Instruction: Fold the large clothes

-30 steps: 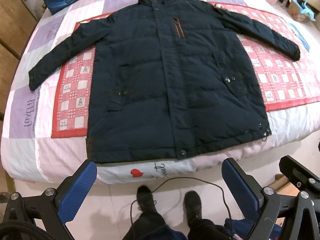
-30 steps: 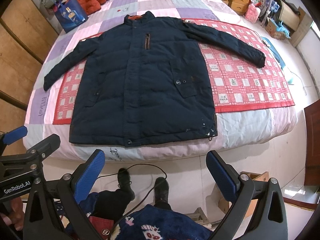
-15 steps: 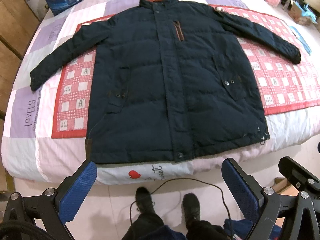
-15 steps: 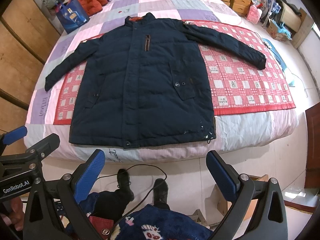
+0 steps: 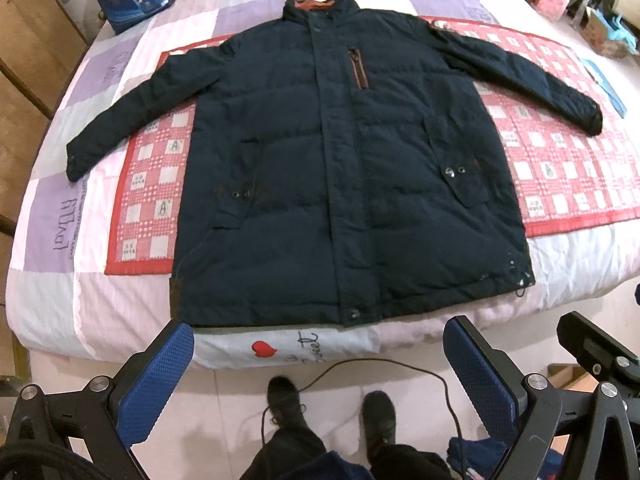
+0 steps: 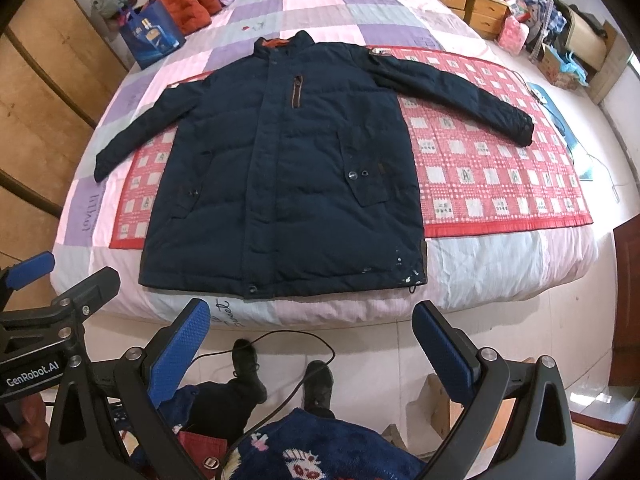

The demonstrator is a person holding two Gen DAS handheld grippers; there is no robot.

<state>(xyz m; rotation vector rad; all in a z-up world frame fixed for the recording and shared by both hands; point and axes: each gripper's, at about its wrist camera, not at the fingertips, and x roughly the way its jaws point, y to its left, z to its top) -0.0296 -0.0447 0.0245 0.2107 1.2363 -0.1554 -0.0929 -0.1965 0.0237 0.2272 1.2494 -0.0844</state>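
A large dark navy padded jacket [image 5: 340, 168] lies flat and face up on the bed, zipped, with both sleeves spread out to the sides. It also shows in the right wrist view [image 6: 280, 184]. Its hem lies near the bed's front edge. My left gripper [image 5: 320, 364] is open and empty, held above the floor just short of the hem. My right gripper [image 6: 312, 344] is open and empty, also short of the bed's front edge.
The jacket rests on a red checked mat [image 6: 492, 168] over a patchwork quilt [image 5: 100, 288]. A blue bag [image 6: 152, 40] and orange clothes [image 6: 188, 0] sit at the bed's far left. A black cable [image 6: 288, 344] and the person's feet are on the floor below.
Both views have shifted slightly: the jacket sits a little lower and closer in frame. Both grippers stay open and the jacket has not moved.
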